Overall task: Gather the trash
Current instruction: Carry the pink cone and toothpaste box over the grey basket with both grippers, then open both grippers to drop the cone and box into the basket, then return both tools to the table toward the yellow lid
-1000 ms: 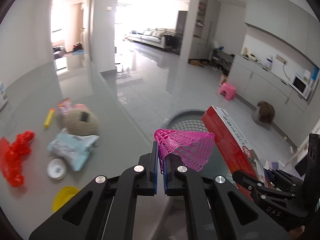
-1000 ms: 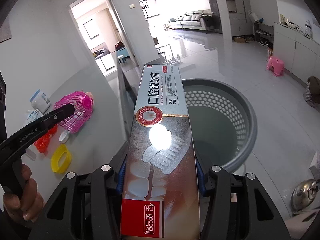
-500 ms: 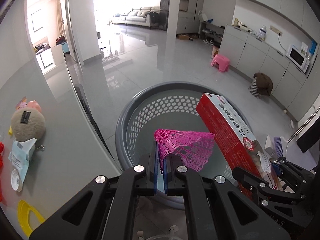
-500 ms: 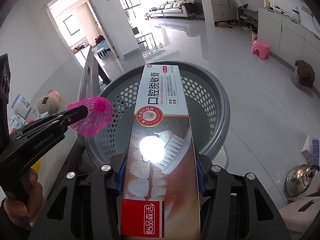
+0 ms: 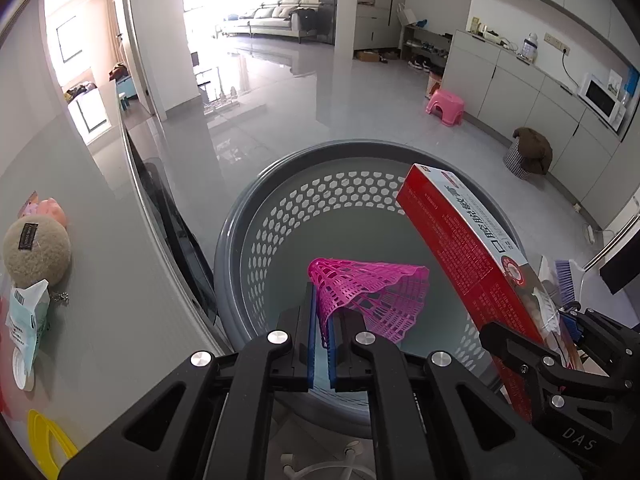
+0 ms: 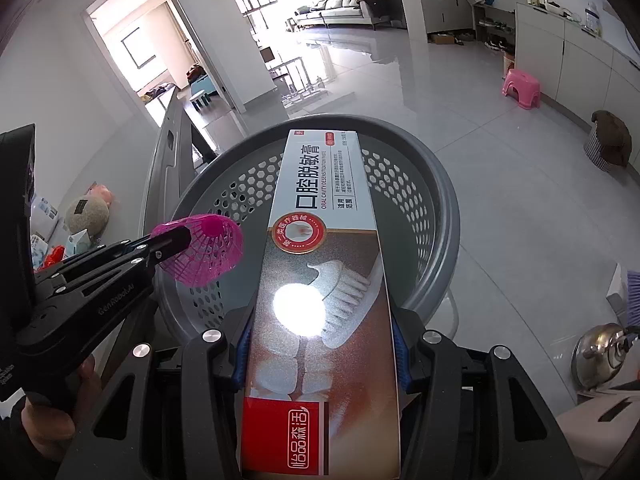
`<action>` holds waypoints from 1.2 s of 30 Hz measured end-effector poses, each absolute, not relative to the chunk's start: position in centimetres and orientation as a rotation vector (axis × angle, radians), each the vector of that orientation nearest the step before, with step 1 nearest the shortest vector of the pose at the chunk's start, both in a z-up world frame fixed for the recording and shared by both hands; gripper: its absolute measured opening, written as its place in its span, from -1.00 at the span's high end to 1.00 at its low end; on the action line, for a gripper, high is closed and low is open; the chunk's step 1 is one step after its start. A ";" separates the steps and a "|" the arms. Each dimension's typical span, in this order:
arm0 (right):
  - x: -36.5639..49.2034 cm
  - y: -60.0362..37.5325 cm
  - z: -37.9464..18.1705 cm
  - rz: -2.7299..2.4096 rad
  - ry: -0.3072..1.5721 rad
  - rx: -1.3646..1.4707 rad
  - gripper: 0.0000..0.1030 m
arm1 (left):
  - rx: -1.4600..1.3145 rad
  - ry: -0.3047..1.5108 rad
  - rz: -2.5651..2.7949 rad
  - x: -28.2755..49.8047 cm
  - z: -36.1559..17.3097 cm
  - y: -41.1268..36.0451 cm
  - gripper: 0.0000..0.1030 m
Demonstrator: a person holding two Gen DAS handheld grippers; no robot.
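Note:
A pink plastic shuttlecock [image 5: 372, 300] hangs over the inside of the round grey perforated basket [image 5: 248, 216]. My left gripper [image 5: 324, 320] is shut on the edge of its mesh skirt. In the right wrist view the shuttlecock [image 6: 208, 252] sits above the basket's [image 6: 440, 184] left rim, at the tip of the left gripper [image 6: 176, 240]. My right gripper [image 6: 320, 344] is shut on a long toothpaste box [image 6: 324, 240], which points out over the basket's middle. From the left wrist view the box [image 5: 464, 248] slants up from the right gripper [image 5: 540, 328].
The grey table lies left of the basket, carrying a beige plush ball [image 5: 36, 248], a pale snack packet [image 5: 24, 320] and a yellow ring [image 5: 48, 440]. A pink stool [image 5: 446, 106] stands on the glossy floor. A steel kettle [image 6: 600, 352] sits at the lower right.
Both grippers have swung from beside the table to above the basket and tipped downward, carrying the shuttlecock and the box along. Both grips look unchanged.

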State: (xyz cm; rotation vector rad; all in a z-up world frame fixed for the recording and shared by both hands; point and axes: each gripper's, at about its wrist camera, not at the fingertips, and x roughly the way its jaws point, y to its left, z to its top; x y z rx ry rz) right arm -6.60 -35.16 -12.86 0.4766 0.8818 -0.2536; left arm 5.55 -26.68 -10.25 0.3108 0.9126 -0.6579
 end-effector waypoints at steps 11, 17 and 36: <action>-6.7 -36.1 -12.2 -0.226 0.844 0.505 -0.16 | 0.281 0.949 -0.642 6.4 -10.3 -26.9 0.82; -6.9 -36.4 -11.9 -0.229 0.818 0.515 -0.18 | 0.262 0.936 -0.636 6.5 -9.8 -26.1 0.13; -8.2 -36.0 -11.2 -0.238 0.788 0.531 -0.19 | 0.245 0.889 -0.632 5.7 -8.3 -24.9 -0.21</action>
